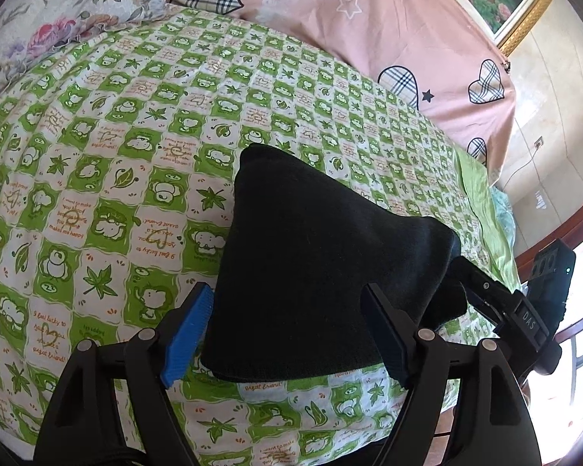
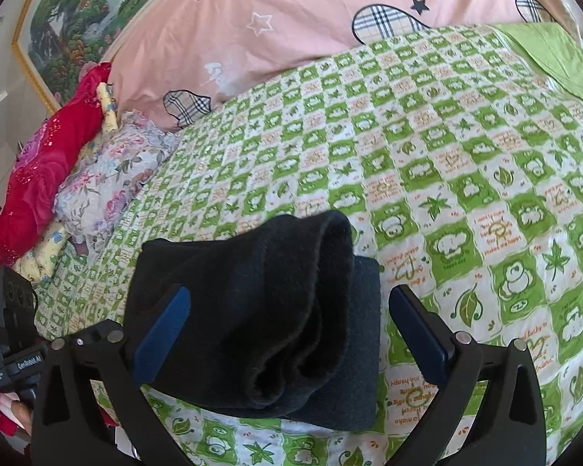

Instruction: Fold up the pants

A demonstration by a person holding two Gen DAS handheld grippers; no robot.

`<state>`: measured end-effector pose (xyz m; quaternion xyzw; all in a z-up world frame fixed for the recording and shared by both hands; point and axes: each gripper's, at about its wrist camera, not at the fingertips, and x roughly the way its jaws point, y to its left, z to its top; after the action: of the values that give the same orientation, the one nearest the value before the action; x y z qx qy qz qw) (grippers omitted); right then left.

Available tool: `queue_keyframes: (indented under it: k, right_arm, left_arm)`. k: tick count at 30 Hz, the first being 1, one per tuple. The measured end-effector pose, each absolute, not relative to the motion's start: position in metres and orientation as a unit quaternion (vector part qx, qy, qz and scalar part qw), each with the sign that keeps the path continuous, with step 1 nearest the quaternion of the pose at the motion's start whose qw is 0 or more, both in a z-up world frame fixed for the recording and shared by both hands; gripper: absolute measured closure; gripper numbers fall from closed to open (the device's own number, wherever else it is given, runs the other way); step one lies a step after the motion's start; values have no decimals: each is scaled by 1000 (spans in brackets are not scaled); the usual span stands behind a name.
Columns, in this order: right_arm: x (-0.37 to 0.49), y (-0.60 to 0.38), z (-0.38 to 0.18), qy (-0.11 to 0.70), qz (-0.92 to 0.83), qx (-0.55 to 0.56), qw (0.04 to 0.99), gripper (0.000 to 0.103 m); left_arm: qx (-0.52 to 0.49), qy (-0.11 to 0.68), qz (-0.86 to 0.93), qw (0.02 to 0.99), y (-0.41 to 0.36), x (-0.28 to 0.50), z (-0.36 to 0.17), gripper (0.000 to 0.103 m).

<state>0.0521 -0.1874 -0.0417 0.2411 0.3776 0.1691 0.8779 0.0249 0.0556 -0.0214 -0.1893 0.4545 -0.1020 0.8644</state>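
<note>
A: Where are the pants (image 1: pixel 311 268) being kept?
B: Folded, on the green checked sheet (image 1: pixel 109 178).
A: Tongs?
B: Left gripper (image 1: pixel 287 334) and right gripper (image 2: pixel 287 334) are being held apart, straddling the bundle.

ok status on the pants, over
Left tongs open, straddling the pants. Right tongs open, astride the same bundle. Pants folded small, top layer bunched, lying on the sheet. Nothing in the way.

Soft cloth against hard plastic

The pants (image 2: pixel 276 310) are matt, fuzzy black knit; the bed sheet (image 2: pixel 447 178) is smooth printed cotton-like cloth; each claw (image 1: pixel 287 338) has matt black plastic arms, ribbed blue pads (image 1: pixel 186 338) and small shiny metal pins.
</note>
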Motion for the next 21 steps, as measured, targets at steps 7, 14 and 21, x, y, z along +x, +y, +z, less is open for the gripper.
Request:
queue_keyframes:
  k: [7,14,21]
  right_arm:
    - [53,-188,-60,396,157,222,877,1]
    - [50,-194,-73,406,144,196,881,1]
    - [48,-196,-76,403,152,212,878,1]
  left_arm:
    - [-177,467,-96,861,52,39,-31,23]
    - [-176,477,-94,856,52,51,-42,17]
    - [-175,488,-93,850,51,61,-53,15]
